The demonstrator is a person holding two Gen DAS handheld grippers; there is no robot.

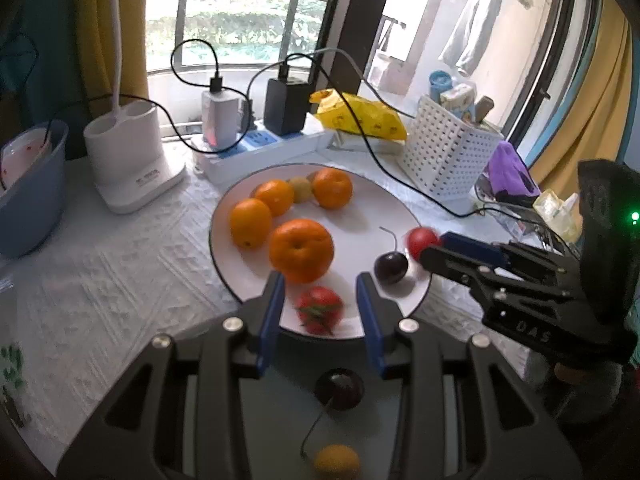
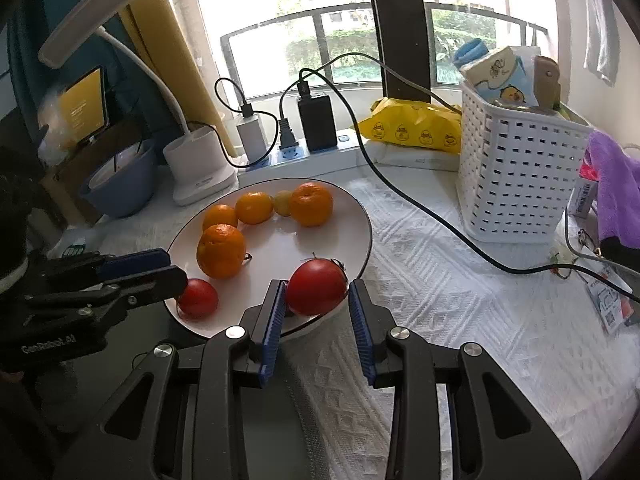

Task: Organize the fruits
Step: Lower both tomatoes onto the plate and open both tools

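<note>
A white plate point(image 1: 372, 196) holds several oranges point(image 1: 301, 250), a small yellow-green fruit point(image 1: 301, 189), a dark cherry point(image 1: 391, 267) and two red tomatoes. My left gripper point(image 1: 320, 290) is open over the plate's near rim, with one tomato point(image 1: 319, 309) lying between its fingers, not gripped. My right gripper point(image 2: 317, 292) is open around the other tomato point(image 2: 316, 287) at the plate's point(image 2: 352, 208) rim; the jaws stand just off it. The right gripper point(image 1: 430, 250) also shows in the left wrist view beside that tomato point(image 1: 420, 240). A second cherry point(image 1: 339, 389) and a small yellow fruit point(image 1: 337, 462) lie off the plate beneath my left gripper.
Behind the plate stand a white lamp base point(image 1: 128, 156), a power strip with chargers point(image 1: 256, 144) and cables point(image 2: 420, 208), a yellow bag point(image 1: 360, 114) and a white perforated basket point(image 2: 516, 176). A blue bowl point(image 1: 30, 196) is at the left, a purple cloth point(image 2: 616, 192) at the right.
</note>
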